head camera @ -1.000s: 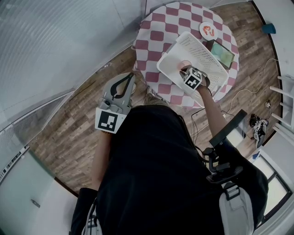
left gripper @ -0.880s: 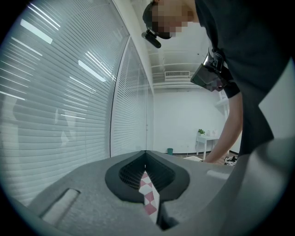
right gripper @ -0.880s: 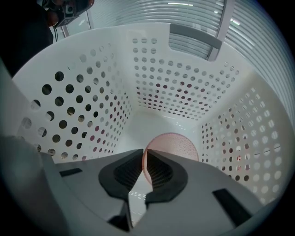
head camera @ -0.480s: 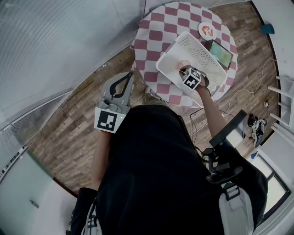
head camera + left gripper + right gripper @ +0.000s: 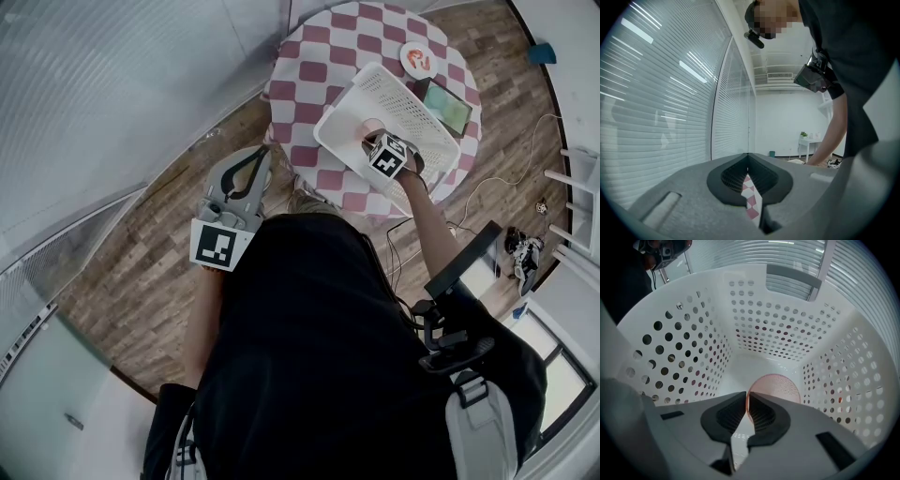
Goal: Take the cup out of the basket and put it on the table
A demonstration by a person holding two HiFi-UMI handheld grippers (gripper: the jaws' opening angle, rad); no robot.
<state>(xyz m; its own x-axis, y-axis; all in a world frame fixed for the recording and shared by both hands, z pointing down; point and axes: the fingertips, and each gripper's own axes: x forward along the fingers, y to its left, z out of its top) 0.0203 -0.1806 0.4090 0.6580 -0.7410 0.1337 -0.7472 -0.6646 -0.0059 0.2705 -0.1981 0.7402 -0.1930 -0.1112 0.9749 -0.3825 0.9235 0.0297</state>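
Note:
A pale pink cup (image 5: 777, 386) stands at the bottom of the white perforated basket (image 5: 693, 348) on the round table. In the head view the cup (image 5: 372, 127) shows just past my right gripper (image 5: 374, 141), which reaches down into the basket (image 5: 417, 105). Seen in the right gripper view, my right gripper (image 5: 747, 398) has its jaws closed on the cup's near rim, with the thin wall between the pads. My left gripper (image 5: 263, 155) hangs above the floor left of the table, shut and holding nothing; its jaws (image 5: 747, 157) meet at the tips.
The table (image 5: 314, 70) has a red-and-white checked cloth. A small plate (image 5: 419, 60) and a dark tablet (image 5: 449, 109) lie beyond the basket. A black chair (image 5: 459, 267) stands at my right. A cable (image 5: 506, 183) runs over the wooden floor.
The table and basket have shifted slightly up and left in the head view. My right gripper stays over the cup in the basket; the left gripper has barely moved.

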